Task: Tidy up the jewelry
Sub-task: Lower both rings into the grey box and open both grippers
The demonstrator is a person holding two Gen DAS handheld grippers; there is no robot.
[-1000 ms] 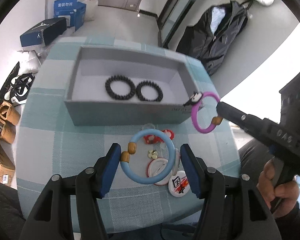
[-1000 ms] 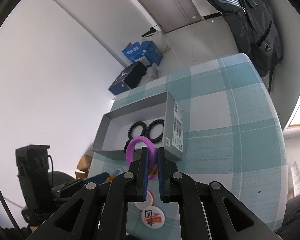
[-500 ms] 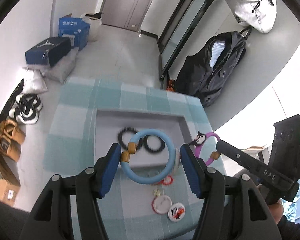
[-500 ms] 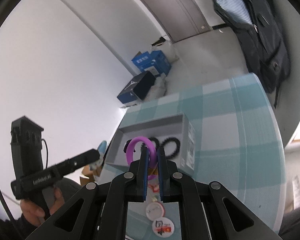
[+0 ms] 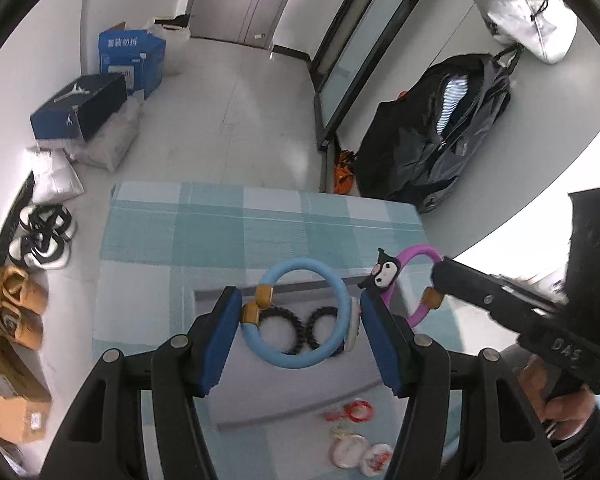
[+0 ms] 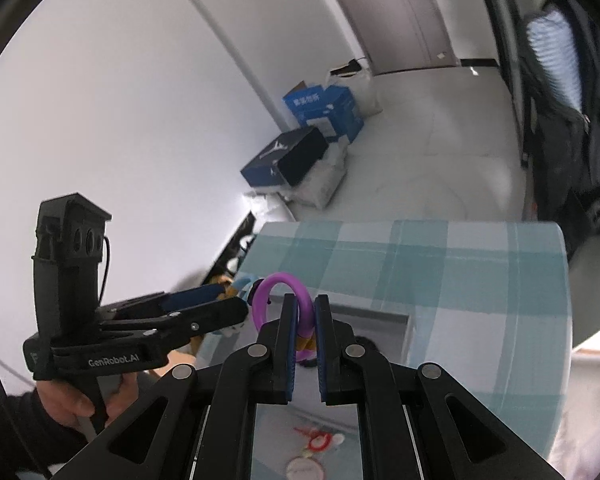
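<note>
My left gripper (image 5: 300, 312) is shut on a light blue bangle (image 5: 332, 280) with two tan beads and holds it high above the grey box (image 5: 260, 396). Two black bead bracelets (image 5: 296, 330) lie inside the box. My right gripper (image 6: 302, 312) is shut on a purple bangle (image 6: 278, 282) that carries a small black cartoon charm (image 5: 385, 272); it also hangs above the box, to the right of the blue one in the left wrist view (image 5: 416, 254).
The box stands on a teal checked tablecloth (image 5: 236, 236). A red ring (image 5: 358, 410) and round badges (image 5: 358, 452) lie on the cloth in front of the box. Shoes, cardboard boxes and a black jacket are on the floor around the table.
Both grippers have risen well above the table with their bangles still held. The box and the loose pieces on the cloth now look smaller and lower in both views.
</note>
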